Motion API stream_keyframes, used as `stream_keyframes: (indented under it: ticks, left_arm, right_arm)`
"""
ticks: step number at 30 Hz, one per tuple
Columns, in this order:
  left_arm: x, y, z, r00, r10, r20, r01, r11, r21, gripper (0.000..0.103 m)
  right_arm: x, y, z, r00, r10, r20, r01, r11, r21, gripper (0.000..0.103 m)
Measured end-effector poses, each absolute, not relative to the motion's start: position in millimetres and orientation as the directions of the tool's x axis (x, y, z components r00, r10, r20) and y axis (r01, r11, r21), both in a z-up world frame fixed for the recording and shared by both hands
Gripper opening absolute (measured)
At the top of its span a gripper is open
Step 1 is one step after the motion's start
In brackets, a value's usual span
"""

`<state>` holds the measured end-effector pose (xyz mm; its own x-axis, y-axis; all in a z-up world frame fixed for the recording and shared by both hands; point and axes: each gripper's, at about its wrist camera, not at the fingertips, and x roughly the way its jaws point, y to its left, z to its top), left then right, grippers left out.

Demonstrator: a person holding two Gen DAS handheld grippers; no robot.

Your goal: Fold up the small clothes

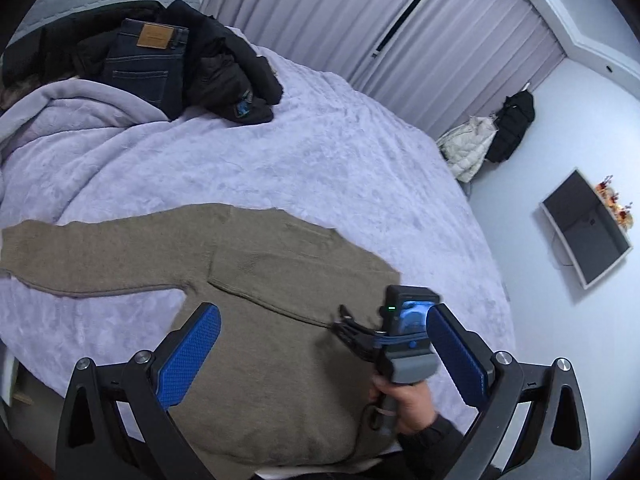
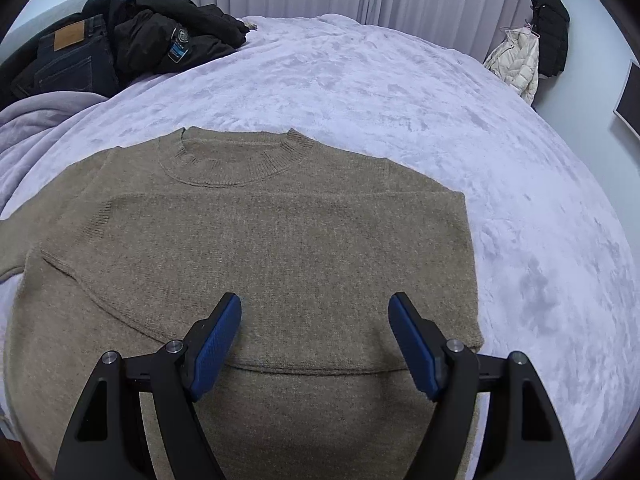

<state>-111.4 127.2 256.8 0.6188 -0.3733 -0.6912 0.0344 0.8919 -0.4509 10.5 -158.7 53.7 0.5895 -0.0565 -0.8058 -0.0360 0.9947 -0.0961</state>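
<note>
sweater: brown knit, flat on the bed, collar toward the far side; its right sleeve is folded across the chest, cuff ending near the left shoulder
sweater left sleeve: only the left wrist view shows it, stretched straight out sideways from the body onto the blanket
collar: ribbed ring clear in the right wrist view; in the left wrist view hardly readable
right gripper: fingers spread wide, blue pads apart, above the sweater's lower half; nothing between them; contact with the knit cannot be told
right gripper, other view: left wrist view shows its body and the person's hand on the handle, over the sweater's right edge
left gripper: fingers wide apart, holding nothing, above the sweater's lower part, left pad over the knit
blanket: lilac plush, under the sweater, covers the bed
jeans: folded, far from the sweater, at the bed's far left corner
black jacket: heaped just beside the jeans
monitor: on the wall beyond the bed, right of the sweater; full only in the left wrist view
hanging coats: white and black, on the wall by the curtains
</note>
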Motion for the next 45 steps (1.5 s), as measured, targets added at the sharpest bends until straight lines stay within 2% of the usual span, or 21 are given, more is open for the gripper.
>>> stream_keyframes:
  ticks: [2,4,7,11,12,16,23,24,25,26,27,28,31,35,41,42,43,45]
  left_arm:
    - [-91.8,149.0,224.5,0.603,-0.267,-0.752,-0.039,0.931,-0.362,0.103]
    - [-72.2,193.4,184.8,0.58,-0.102,-0.808,-0.205,0.942,-0.266,0.103]
    - [-63.9,283.9,114.5,0.553,0.04,-0.832,-0.446,0.858,-0.255,0.103]
    - [-85.8,388.0,40.8,0.619,-0.087,-0.78,-0.566,0.64,-0.52,0.103]
    - [-92.1,404.5,28.6,0.626,-0.099,-0.773,-0.586,0.595,-0.551,0.103]
    - [-110.1,430.4,9.3,0.694,-0.135,-0.708,-0.553,0.53,-0.643,0.103]
    - [-92.1,459.7,12.6,0.772,-0.098,-0.628,-0.505,0.506,-0.699,0.102]
    - [-88.6,464.7,14.5,0.781,-0.095,-0.617,-0.496,0.505,-0.706,0.097]
    - [-84.8,468.0,16.8,0.784,-0.095,-0.614,-0.488,0.516,-0.703,0.07]
    - [-79.1,470.1,18.4,0.777,-0.109,-0.62,-0.479,0.537,-0.695,0.034]
    - [-74.1,470.7,20.0,0.768,-0.12,-0.629,-0.472,0.558,-0.682,0.021]
    - [-71.9,470.8,21.9,0.764,-0.112,-0.636,-0.472,0.576,-0.668,0.015]
    - [-72.9,464.3,34.9,0.759,-0.034,-0.651,-0.487,0.634,-0.601,0.015]
    - [-79.0,456.3,58.4,0.784,0.035,-0.62,-0.477,0.673,-0.565,0.015]
    - [-86.9,448.9,79.9,0.784,0.081,-0.616,-0.47,0.725,-0.503,0.015]
    - [-87.3,447.9,83.1,0.784,0.085,-0.614,-0.471,0.727,-0.5,0.015]
    - [-88.2,447.8,86.6,0.787,0.086,-0.61,-0.469,0.727,-0.502,0.011]
    - [-88.6,445.9,93.6,0.795,0.08,-0.602,-0.458,0.729,-0.508,0.01]
  right_arm:
    - [10.9,-150.3,55.4,0.591,-0.051,-0.805,-0.051,0.994,-0.1,0.079]
    - [8.9,-142.0,58.4,0.606,-0.045,-0.794,-0.07,0.991,-0.109,0.079]
    - [7.4,-130.0,56.5,0.613,-0.049,-0.789,-0.099,0.985,-0.138,0.079]
    - [8.6,-117.8,49.9,0.595,-0.04,-0.803,-0.126,0.982,-0.142,0.079]
    - [9.0,-114.2,48.6,0.594,-0.039,-0.803,-0.133,0.98,-0.146,0.079]
    - [11.7,-97.2,45.6,0.596,-0.039,-0.802,-0.16,0.973,-0.166,0.079]
    - [16.1,-64.9,39.6,0.596,-0.036,-0.802,-0.214,0.956,-0.202,0.079]
    - [16.8,-60.6,39.7,0.597,-0.037,-0.801,-0.22,0.953,-0.208,0.079]
    - [17.6,-57.3,40.2,0.599,-0.036,-0.8,-0.225,0.951,-0.211,0.079]
    - [19.1,-54.2,40.8,0.6,-0.033,-0.799,-0.229,0.95,-0.212,0.079]
    - [21.1,-51.7,41.4,0.599,-0.032,-0.8,-0.231,0.95,-0.211,0.079]
    - [24.1,-49.3,42.1,0.596,-0.028,-0.803,-0.231,0.951,-0.205,0.079]
    - [39.1,-39.6,47.6,0.584,0.012,-0.812,-0.232,0.961,-0.152,0.079]
    - [72.7,-7.3,48.2,0.572,0.055,-0.818,-0.228,0.969,-0.095,0.079]
    - [104.2,70.6,23.0,0.554,-0.018,-0.832,-0.195,0.969,-0.151,0.079]
    - [101.5,87.9,21.6,0.562,-0.012,-0.827,-0.204,0.967,-0.153,0.079]
    - [96.9,104.3,19.4,0.549,0.034,-0.835,-0.252,0.959,-0.127,0.079]
    - [83.2,144.2,15.6,0.515,0.107,-0.851,-0.376,0.92,-0.112,0.079]
